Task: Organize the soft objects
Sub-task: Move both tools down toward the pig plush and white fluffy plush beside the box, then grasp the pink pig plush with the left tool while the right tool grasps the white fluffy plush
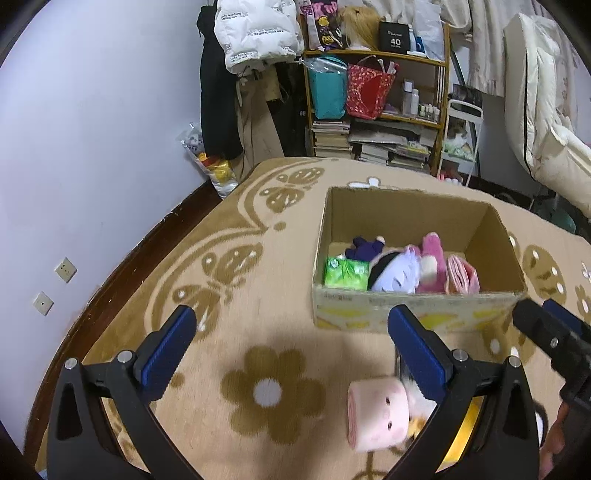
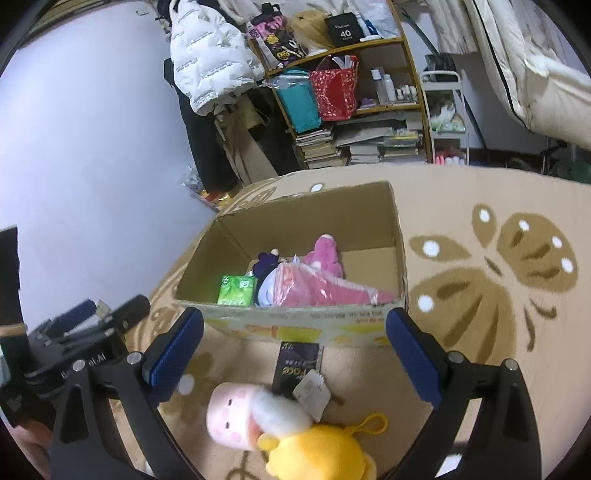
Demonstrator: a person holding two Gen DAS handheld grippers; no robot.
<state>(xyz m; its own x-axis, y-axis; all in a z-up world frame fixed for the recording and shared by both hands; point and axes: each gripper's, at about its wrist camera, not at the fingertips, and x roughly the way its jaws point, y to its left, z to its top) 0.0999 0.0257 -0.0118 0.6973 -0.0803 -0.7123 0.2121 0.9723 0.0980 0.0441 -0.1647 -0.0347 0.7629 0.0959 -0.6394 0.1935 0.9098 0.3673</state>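
Note:
An open cardboard box (image 1: pixel 413 310) (image 2: pixel 295 325) stands on the beige carpet. Inside lie a green tissue pack (image 1: pixel 345 272) (image 2: pixel 236 290), a dark blue plush (image 1: pixel 364 248), a white-and-black plush (image 1: pixel 395 271), a pink plush (image 1: pixel 434 258) (image 2: pixel 325 251) and a pink item in clear wrap (image 2: pixel 325 290). On the carpet in front of the box lie a pale pink roll-shaped plush (image 1: pixel 376 415) (image 2: pixel 232 415) and a yellow plush (image 2: pixel 321 456). My left gripper (image 1: pixel 291 354) is open above the carpet, left of the pink roll. My right gripper (image 2: pixel 295 354) is open above both plush toys.
A black packet (image 2: pixel 299 363) and a white tag (image 2: pixel 312 393) lie on the carpet (image 1: pixel 258 295) by the box. A crowded shelf (image 1: pixel 376 110) with books and bags stands behind, hung coats (image 1: pixel 258 33) beside it, bedding (image 1: pixel 546 110) at the right, a wall (image 1: pixel 92 129) at the left.

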